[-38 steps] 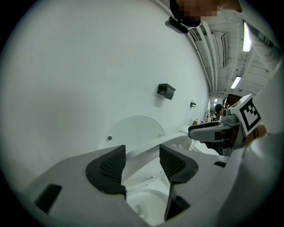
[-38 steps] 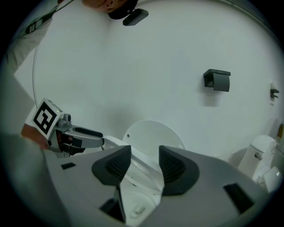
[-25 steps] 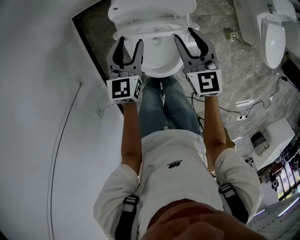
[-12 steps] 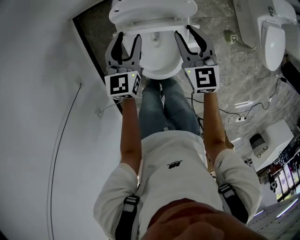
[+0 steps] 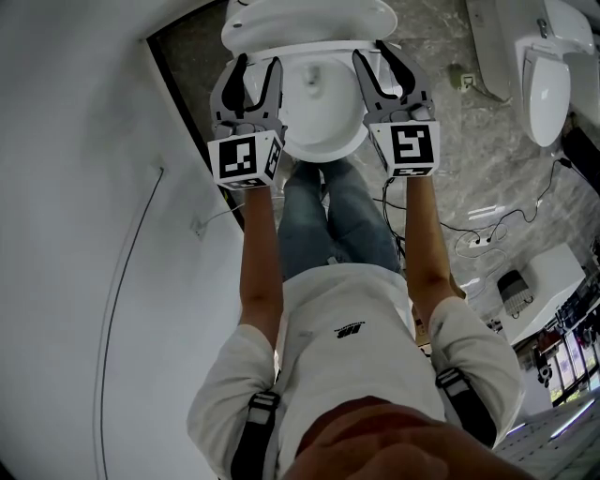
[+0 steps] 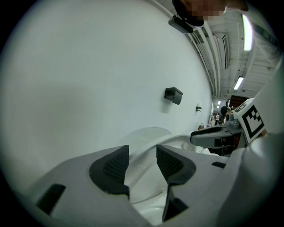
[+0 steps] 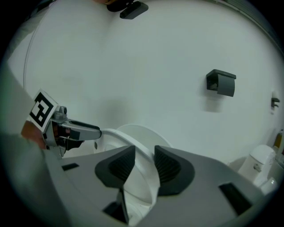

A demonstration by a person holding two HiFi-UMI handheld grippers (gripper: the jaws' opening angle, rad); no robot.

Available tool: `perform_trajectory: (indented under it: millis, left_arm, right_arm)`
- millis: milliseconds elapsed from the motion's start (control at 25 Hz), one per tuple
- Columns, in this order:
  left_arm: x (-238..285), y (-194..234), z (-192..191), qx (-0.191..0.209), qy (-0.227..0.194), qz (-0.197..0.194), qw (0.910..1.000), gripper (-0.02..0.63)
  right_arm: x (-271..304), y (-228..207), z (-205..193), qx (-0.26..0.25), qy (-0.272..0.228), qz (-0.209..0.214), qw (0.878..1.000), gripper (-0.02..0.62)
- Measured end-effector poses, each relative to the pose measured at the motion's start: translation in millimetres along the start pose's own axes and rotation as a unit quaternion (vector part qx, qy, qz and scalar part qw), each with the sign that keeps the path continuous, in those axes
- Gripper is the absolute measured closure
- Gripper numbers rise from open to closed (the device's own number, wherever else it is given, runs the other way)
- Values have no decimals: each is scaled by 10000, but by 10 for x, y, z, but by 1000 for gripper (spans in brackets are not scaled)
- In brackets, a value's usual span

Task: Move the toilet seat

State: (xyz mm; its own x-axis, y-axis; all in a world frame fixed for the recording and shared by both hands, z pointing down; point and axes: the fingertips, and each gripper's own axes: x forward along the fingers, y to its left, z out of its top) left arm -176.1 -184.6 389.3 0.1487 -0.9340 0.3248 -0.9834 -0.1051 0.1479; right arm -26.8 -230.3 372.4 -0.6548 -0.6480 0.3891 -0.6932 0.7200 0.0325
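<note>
You stand facing the toilet (image 5: 319, 98), your legs right at its front. The seat (image 5: 324, 148) lies down over the bowl, and the lid (image 5: 309, 17) stands up at the toilet's back.

Your left gripper (image 5: 258, 64) is at the toilet's left side, pointing toward its back and a little downward. Its jaws have just been closing and are moderately wide. In the left gripper view the seat's left rim runs between the pads (image 6: 116, 165), with a clear gap at each pad, so nothing is gripped.

Your right gripper (image 5: 373, 56) is at the toilet's right side, level with the left one. Its jaws have also just been closing and are narrower. In the right gripper view the seat's right rim passes between the pads (image 7: 167, 166) and nearly fills the gap. You cannot see the pads pressing on it.

A dark box (image 7: 221, 83) hangs on the wall behind the toilet, above and to its right. A second toilet (image 5: 548, 66) stands well off to the right, and cables (image 5: 487, 225) lie on the floor right of the toilet's front.
</note>
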Motion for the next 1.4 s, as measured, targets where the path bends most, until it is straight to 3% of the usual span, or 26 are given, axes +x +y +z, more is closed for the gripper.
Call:
perform_trajectory:
  millis: [1400]
  left_arm:
    - [420, 207, 234, 295, -127, 301, 9990, 411]
  right_arm:
    - [457, -243, 206, -122, -121, -42, 9998, 443]
